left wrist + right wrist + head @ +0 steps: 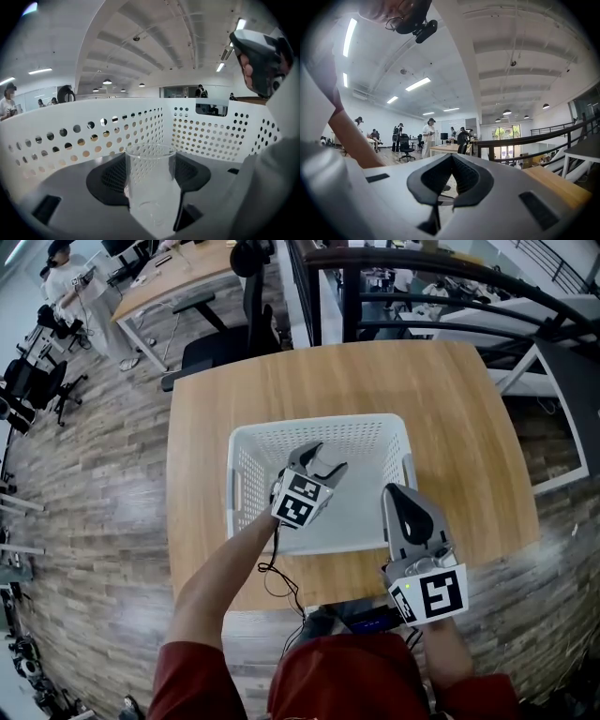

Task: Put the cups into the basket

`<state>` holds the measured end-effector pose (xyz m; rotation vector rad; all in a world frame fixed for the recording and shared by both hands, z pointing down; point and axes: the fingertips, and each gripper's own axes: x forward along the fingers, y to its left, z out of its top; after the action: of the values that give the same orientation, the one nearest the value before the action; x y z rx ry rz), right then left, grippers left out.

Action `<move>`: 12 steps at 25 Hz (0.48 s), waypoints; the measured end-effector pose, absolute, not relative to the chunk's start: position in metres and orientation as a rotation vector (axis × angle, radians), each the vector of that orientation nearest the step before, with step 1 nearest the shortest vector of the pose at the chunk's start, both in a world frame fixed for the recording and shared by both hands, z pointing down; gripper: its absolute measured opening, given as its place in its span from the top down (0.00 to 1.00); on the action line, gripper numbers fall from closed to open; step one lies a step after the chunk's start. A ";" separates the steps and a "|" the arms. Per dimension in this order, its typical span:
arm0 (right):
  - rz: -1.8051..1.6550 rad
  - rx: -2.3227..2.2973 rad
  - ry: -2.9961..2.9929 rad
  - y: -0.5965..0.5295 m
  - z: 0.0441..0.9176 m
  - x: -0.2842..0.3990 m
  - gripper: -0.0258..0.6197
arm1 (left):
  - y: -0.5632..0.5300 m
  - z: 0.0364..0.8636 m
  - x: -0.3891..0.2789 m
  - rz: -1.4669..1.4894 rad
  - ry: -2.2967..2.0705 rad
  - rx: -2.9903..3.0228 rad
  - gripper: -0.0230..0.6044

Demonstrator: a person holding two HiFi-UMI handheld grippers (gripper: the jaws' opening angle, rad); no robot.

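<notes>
Head view: a white perforated plastic basket [319,421] sits on the light wooden counter [450,409]; the left claw [328,457] is lowered inside the basket, and the right claw [394,491] hangs over its near right rim. Left gripper view: the left claw [152,164] is clenched on a clear, straight-sided glass cup [150,197], upright between the pads, with the basket's dotted walls [117,131] close around it. Right gripper view: the right claw [451,173] is clenched shut with nothing between its pads, aimed out across the room.
</notes>
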<state>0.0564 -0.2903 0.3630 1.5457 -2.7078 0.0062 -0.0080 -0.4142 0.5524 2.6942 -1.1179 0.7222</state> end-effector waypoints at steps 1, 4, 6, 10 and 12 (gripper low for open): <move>0.008 1.546 -2.707 -0.290 0.364 0.056 0.94 | -0.413 0.556 -0.008 0.725 -1.106 2.694 0.51; 0.010 1.548 -2.705 -0.292 0.366 0.056 0.94 | -0.409 0.565 -0.007 0.729 -1.069 2.693 0.51; 0.012 1.552 -2.703 -0.293 0.365 0.056 0.94 | -0.410 0.568 -0.007 0.722 -1.064 2.698 0.51; 0.015 1.557 -2.703 -0.293 0.365 0.057 0.94 | -0.409 0.570 -0.007 0.717 -1.069 2.693 0.51; 0.017 1.560 -2.703 -0.293 0.365 0.059 0.94 | -0.408 0.573 -0.006 0.706 -1.073 2.693 0.51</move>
<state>0.0586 -0.2927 0.3654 1.5598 -2.7032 0.0166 -0.0059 -0.4079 0.5732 2.6932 -1.0728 0.7059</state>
